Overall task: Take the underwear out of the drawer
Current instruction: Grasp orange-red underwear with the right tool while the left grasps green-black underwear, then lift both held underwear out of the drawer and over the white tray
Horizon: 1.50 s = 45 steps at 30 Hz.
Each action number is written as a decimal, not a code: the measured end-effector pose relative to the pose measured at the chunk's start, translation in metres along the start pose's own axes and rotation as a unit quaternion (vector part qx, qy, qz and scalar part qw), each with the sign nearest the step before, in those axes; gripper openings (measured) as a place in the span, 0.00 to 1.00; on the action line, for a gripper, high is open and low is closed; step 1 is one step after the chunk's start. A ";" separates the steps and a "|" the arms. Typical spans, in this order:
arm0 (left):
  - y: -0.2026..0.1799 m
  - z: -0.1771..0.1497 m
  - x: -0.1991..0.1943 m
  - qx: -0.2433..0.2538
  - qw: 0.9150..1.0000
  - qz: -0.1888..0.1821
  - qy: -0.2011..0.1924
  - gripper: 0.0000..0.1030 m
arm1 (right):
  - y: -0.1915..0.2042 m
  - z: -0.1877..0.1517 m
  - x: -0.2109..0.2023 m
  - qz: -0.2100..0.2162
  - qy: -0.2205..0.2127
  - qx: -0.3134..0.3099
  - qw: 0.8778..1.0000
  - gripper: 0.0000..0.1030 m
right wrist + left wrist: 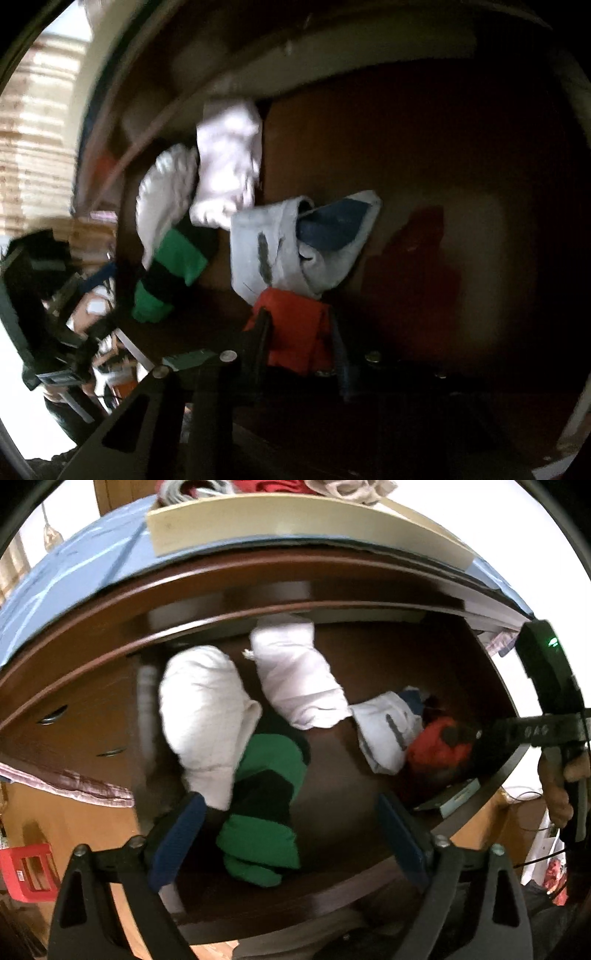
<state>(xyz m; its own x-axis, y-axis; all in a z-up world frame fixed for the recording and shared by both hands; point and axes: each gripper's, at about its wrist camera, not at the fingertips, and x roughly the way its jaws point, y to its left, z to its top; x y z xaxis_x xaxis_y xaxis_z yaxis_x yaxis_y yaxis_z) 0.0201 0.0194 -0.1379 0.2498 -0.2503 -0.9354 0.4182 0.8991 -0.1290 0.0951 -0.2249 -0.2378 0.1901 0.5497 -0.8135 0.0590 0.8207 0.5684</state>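
Observation:
An open dark wooden drawer (369, 664) holds rolled clothes. My left gripper (290, 805) hangs open above a green and black roll (266, 775), its blue pads (184, 823) on either side and clear of it. Two white rolls (203, 701) (295, 675) lie behind it. To the right lie a white and blue garment (384, 731) and red underwear (436, 753). My right gripper (454, 734) reaches in from the right onto the red piece. In the right wrist view my right gripper (299, 325) is shut on the red underwear (295, 332), which fills the gap.
A cream tray (295, 520) of clothes rests on the blue-covered top above the drawer. A pale flat box (458, 797) lies at the drawer's front right. A pink striped cloth (74, 779) hangs at left over a red stool (29, 871). A hand (554, 786) grips the right tool.

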 end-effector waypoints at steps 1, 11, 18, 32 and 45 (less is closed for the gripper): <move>-0.001 0.000 0.003 -0.001 1.000 -0.006 0.005 0.80 | -0.001 0.000 -0.007 0.006 -0.020 0.002 1.000 0.31; 0.004 0.004 0.040 -0.016 0.998 0.014 0.059 0.66 | -0.001 0.006 -0.041 0.055 -0.119 0.003 0.991 0.31; -0.004 0.017 0.059 0.002 0.995 0.028 0.099 0.64 | 0.002 0.004 -0.040 0.064 -0.128 -0.003 0.990 0.31; 0.002 0.022 0.091 -0.008 0.988 0.044 0.149 0.54 | 0.006 0.001 -0.052 0.074 -0.152 0.001 0.986 0.31; 0.017 -0.001 0.063 -0.051 0.997 -0.008 0.048 0.24 | 0.006 -0.009 -0.049 0.074 -0.166 0.024 0.983 0.31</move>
<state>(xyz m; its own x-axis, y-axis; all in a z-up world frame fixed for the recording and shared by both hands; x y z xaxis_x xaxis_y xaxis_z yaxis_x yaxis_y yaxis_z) 0.0421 0.0188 -0.1995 0.1567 -0.2341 -0.9595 0.3288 0.9284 -0.1728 0.0769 -0.2454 -0.1958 0.5083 0.5744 -0.6417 0.0517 0.7234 0.6885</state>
